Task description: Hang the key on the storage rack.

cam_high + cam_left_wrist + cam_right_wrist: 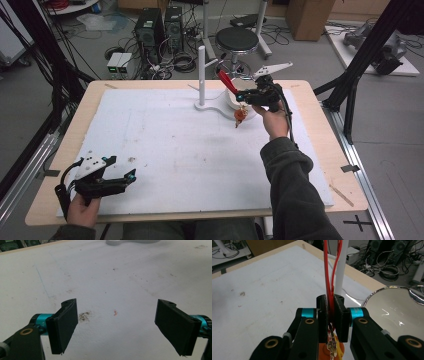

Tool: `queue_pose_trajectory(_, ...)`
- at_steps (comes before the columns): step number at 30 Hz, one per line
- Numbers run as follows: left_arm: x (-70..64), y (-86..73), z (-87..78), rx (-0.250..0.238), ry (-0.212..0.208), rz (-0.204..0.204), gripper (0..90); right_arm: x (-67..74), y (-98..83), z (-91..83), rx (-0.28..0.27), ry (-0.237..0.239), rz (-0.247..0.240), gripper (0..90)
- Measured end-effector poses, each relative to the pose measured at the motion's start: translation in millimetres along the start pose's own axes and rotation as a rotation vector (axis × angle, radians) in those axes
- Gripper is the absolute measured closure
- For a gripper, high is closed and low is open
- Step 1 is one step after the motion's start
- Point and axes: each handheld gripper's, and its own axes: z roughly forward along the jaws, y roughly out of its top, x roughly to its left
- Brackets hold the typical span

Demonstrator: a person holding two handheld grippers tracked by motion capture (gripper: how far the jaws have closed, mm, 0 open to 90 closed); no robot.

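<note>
My right gripper (243,96) (333,302) is shut on a thin red loop (329,270) that rises from between its jaws. In the high view the red loop (226,80) sticks up to the left. A small orange charm (240,116) (338,350) hangs from a metal ring below the jaws, just above the white mat (175,145). This gripper is held beside a shiny bowl (392,307) (232,101) and a white post stand (201,70) (342,265). Low over the mat's front left corner, my left gripper (125,177) (117,305) is open with nothing between its jaws.
The white mat (112,277) bears faint stains and covers most of the wooden table (327,150). Behind the table stand a black stool (236,40), computer towers (150,27) and tangled cables on the floor. Black frame struts rise at both sides.
</note>
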Motion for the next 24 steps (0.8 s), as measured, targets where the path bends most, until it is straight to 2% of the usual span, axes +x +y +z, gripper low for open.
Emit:
queue_pose_trajectory(5,0.0,0.0,0.1,0.0,0.0,0.003,19.1,2.6,2.3,7.3,-0.011,0.005,0.002,83.1)
queue_pose_trajectory(24,1.0,0.0,-0.9,-0.002,0.002,-0.002,19.1,11.6,12.0,35.3,0.017,-0.005,-0.003,83.1)
